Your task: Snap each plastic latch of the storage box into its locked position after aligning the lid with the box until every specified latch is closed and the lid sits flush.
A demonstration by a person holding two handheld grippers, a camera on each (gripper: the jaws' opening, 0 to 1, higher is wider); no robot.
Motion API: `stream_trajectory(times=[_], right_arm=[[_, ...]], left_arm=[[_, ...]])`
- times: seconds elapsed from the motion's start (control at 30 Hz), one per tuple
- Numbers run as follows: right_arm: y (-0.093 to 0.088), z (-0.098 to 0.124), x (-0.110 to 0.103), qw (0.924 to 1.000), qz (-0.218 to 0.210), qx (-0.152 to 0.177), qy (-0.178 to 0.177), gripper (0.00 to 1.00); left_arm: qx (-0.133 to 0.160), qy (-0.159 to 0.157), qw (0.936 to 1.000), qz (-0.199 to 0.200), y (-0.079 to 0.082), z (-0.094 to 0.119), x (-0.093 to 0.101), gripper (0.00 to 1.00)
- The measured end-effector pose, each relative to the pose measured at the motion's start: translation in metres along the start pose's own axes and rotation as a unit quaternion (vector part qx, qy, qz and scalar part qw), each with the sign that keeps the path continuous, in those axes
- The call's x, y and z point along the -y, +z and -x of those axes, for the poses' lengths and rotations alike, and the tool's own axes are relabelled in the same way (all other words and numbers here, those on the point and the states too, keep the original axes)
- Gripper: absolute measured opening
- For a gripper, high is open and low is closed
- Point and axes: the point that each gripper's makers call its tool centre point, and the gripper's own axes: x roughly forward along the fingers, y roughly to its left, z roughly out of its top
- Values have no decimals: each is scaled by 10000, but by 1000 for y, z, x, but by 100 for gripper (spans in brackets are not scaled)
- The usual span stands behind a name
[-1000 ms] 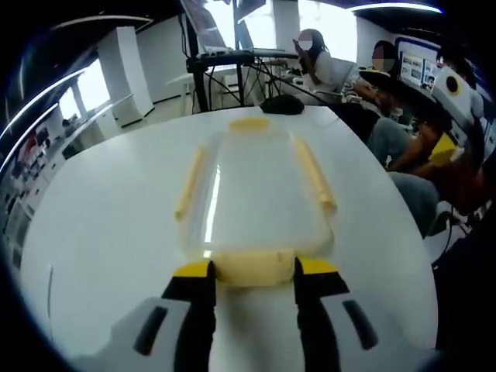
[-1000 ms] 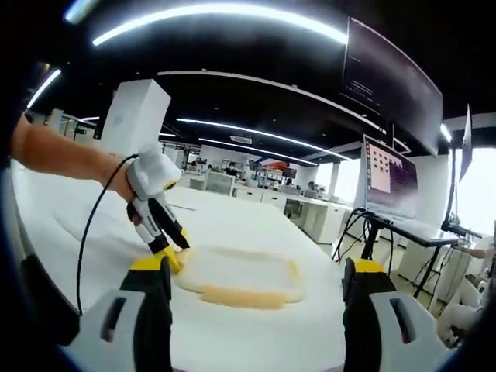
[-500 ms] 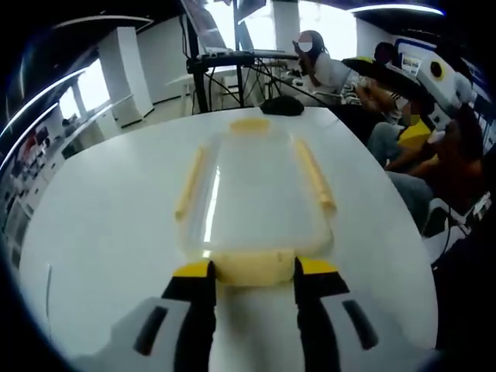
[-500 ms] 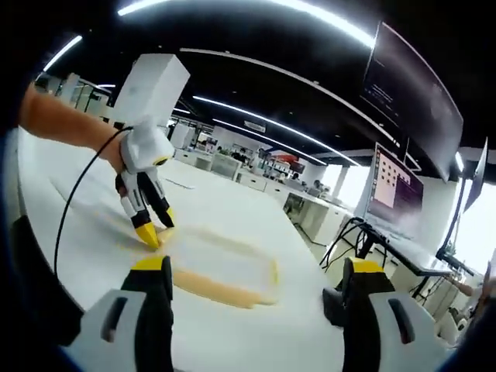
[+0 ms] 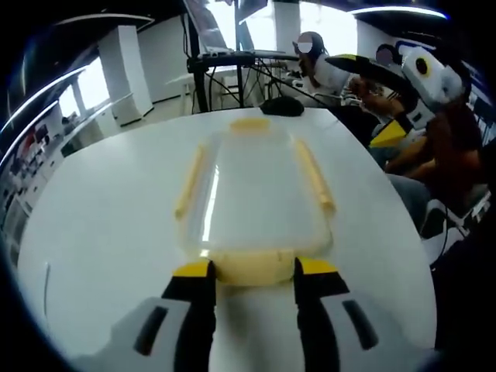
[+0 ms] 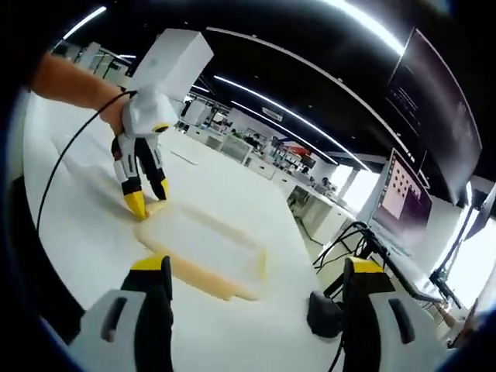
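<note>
Clearly the left gripper [image 5: 253, 273] is sitting nearer, its part-spread jaws bracketing the near-end latch [image 5: 254, 266] of the storage box [image 5: 256, 194], whose long axis is running straight ahead of them, while the right gripper [image 6: 256, 271], jaws gaping wide, is hanging above and aside.

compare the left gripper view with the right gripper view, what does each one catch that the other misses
Left gripper view: its own tongs straddling the near end latch, seated people at desks, and the right tongs raised above the table's far side.

Right gripper view: the left tongs seen from outside, tips down at the box's end, plus wide-open right tongs and a monitor.

Both: the clear storage box with yellow latches on the white table, and a black object.
</note>
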Motion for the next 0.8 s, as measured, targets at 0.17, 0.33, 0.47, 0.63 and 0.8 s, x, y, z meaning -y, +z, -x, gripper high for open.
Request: stream_trajectory(times=[0.17,0.33,0.47,0.63,0.8], right_arm=[[-4,-8,9,9997,221,-83,86,91],[-9,-19,24,9982,542,-227,77,91],[-14,-30,32,9969,712,-320,94,91],[-17,-36,37,9963,774,-346,111,87],[-18,-48,43,9948,922,-408,149,87]], left_arm=[[-33,-17,10000,5,0,0,1,39],[-31,-68,10000,44,-2,2,7,38],[-21,-100,9999,68,-3,3,10,38],[-47,-134,9999,54,-4,3,11,38],[-46,-150,9999,66,-4,3,11,38]])
